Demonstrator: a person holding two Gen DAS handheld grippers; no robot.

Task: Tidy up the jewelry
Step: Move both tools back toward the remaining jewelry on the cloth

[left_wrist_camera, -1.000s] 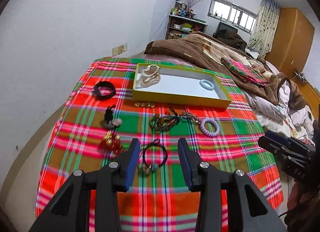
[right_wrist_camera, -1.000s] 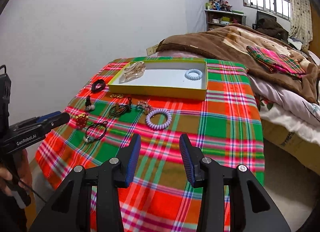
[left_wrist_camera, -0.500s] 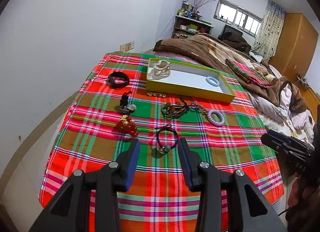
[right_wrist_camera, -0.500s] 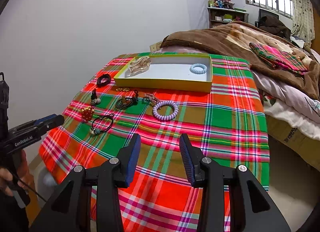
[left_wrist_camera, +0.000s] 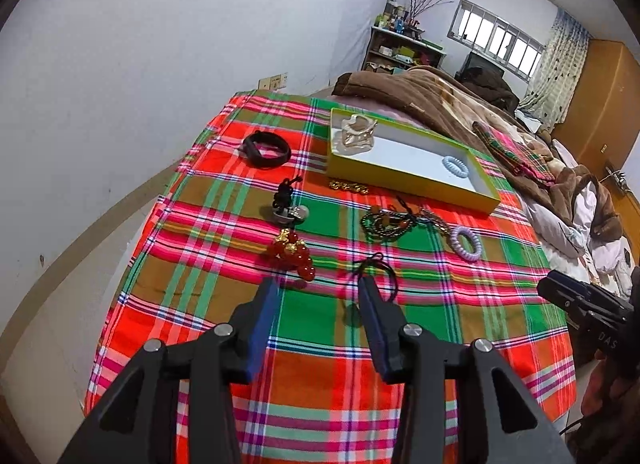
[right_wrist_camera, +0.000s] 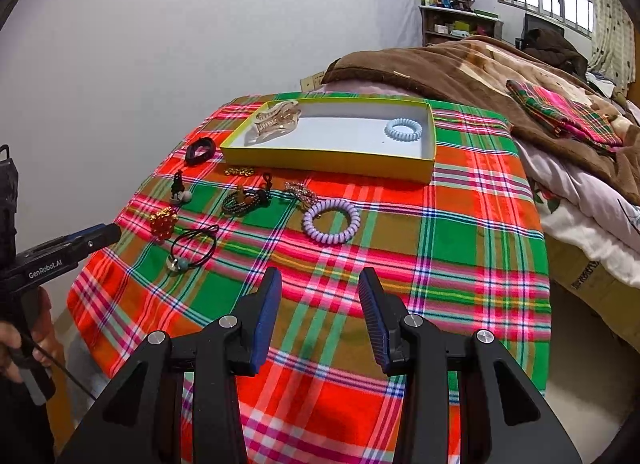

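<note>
Jewelry lies spread on a plaid cloth (left_wrist_camera: 320,364). My left gripper (left_wrist_camera: 318,288) hovers low over the cloth, its jaws opening with nothing between them. A red bead cluster (left_wrist_camera: 290,252) lies just beyond its left finger. A black cord hair tie (right_wrist_camera: 194,248) is partly hidden behind its right finger. The yellow tray (right_wrist_camera: 332,162) holds a clear claw clip (right_wrist_camera: 276,122) and a blue spiral tie (right_wrist_camera: 404,129). My right gripper (right_wrist_camera: 320,280) hangs open and empty, short of the purple spiral tie (right_wrist_camera: 331,221).
In front of the tray lie a gold chain (left_wrist_camera: 348,186), a dark beaded bracelet (left_wrist_camera: 386,223), a black band (left_wrist_camera: 266,150) and a black charm (left_wrist_camera: 288,206). A wall runs along the left. A bed with a brown blanket (right_wrist_camera: 460,68) lies to the right.
The left gripper has slid left and lower: the black hair tie, earlier between its fingers, now sits behind the right one. Its jaws stand slightly wider. The right gripper has barely moved.
</note>
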